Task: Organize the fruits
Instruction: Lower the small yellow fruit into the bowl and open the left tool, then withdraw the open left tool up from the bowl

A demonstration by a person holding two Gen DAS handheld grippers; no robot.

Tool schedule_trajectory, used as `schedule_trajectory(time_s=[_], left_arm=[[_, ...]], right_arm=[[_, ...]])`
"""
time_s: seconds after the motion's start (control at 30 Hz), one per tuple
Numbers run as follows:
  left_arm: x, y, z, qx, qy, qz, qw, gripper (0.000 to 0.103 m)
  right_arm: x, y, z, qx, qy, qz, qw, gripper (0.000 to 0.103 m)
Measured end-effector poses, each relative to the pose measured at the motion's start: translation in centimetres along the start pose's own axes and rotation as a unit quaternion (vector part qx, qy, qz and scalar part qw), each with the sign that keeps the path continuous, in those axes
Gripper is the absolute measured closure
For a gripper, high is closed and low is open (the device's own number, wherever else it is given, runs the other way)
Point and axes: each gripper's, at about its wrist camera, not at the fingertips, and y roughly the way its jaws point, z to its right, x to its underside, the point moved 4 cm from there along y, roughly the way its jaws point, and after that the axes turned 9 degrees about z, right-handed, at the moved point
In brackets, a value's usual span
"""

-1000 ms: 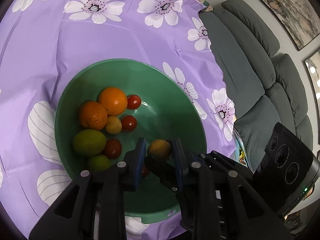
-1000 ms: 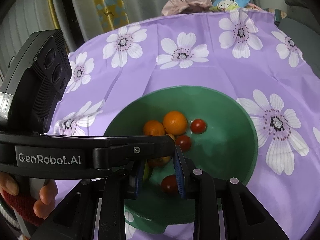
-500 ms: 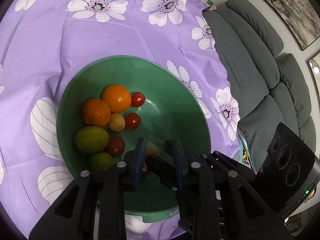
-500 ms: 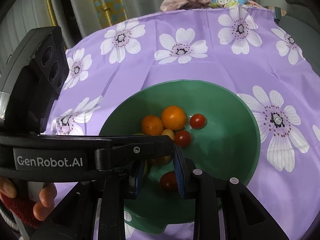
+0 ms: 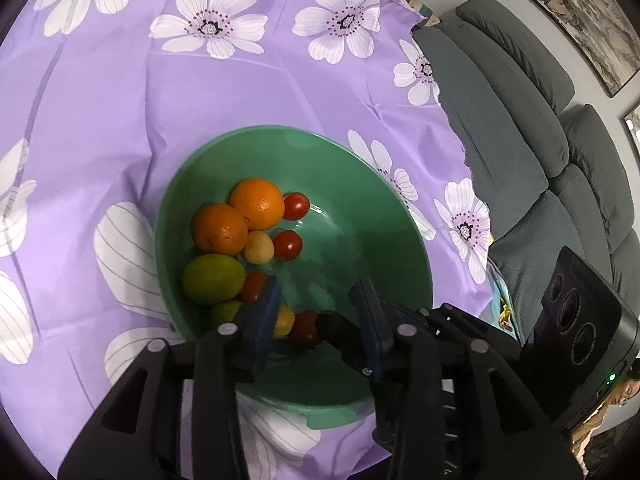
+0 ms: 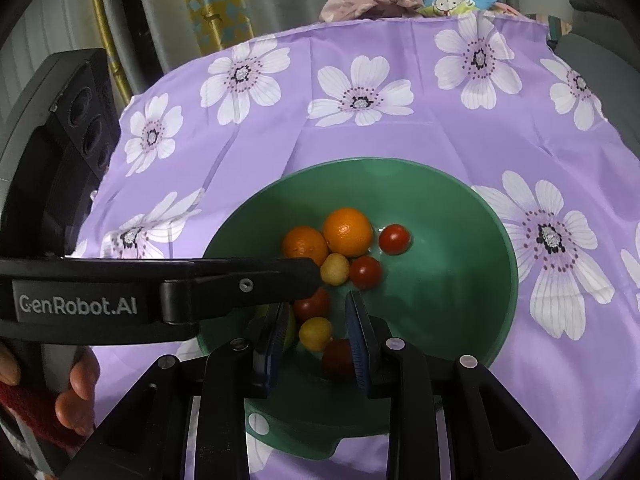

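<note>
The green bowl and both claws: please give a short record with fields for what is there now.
bowl: green bowl on a purple flowered cloth
oranges: two, touching
tomatoes: four red ones visible
small yellow fruit: one lies free in the bowl below the claws
left claw: jaws just opened, nothing held
right claw: shut as far as it goes, grips nothing

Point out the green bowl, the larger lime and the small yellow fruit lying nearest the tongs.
green bowl (image 5: 372, 216): left wrist view, bare inner wall at the far right.
larger lime (image 5: 214, 279): left wrist view, middle of its skin.
small yellow fruit (image 6: 315, 333): right wrist view, centre of its top.
</note>
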Motion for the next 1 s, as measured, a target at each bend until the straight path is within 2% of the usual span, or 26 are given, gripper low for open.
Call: schedule_trajectory(time_s=[0.07,0.33,0.4,0.43,0.5,0.57,0.77,0.87,0.93,1.0], left_arm=[[0.0,-0.3,0.0,-0.006,0.003,0.004,1.0,0.056],[0.4,-0.4,0.1,-0.015,0.011,0.003,0.9998,0.056],[0.5,-0.6,0.1,-0.019,0.014,0.003,0.9997,0.055],[0.6,-0.7,0.1,-0.023,0.017,0.003,0.9996,0.052],[0.6,-1.0,0.2,-0.032,0.025,0.006,0.9991,0.046],[0.6,-1.5,0.3,-0.052,0.04,0.008,0.9978,0.039],[0.8,-2.9,0.4,-0.113,0.084,0.01,0.99,0.037],[1.1,-3.5,0.4,-0.147,0.113,0.014,0.9826,0.035],[1.1,-3.9,0.2,-0.186,0.132,0.019,0.9735,0.03],[1.1,-4.4,0.0,-0.192,0.134,0.028,0.9718,0.029]], right_arm=[[0.0,-0.2,-0.1,0.001,0.0,0.001,1.0,0.073],[0.0,-0.8,0.1,0.012,0.003,0.001,1.0,0.071],[0.0,-0.9,0.4,0.016,0.005,0.001,1.0,0.065],[-0.1,-1.1,0.5,0.02,0.005,0.001,1.0,0.059],[-0.1,-1.4,0.6,0.026,0.005,0.002,1.0,0.055],[-0.1,-1.7,0.7,0.035,0.001,0.001,0.999,0.054],[-0.5,-2.9,1.0,0.064,-0.012,0.004,0.998,0.036],[-0.6,-3.4,1.3,0.076,-0.012,0.002,0.997,0.035],[-0.5,-3.7,1.4,0.086,-0.014,0.001,0.996,0.034],[-0.4,-3.8,1.6,0.093,-0.017,-0.001,0.996,0.034]])
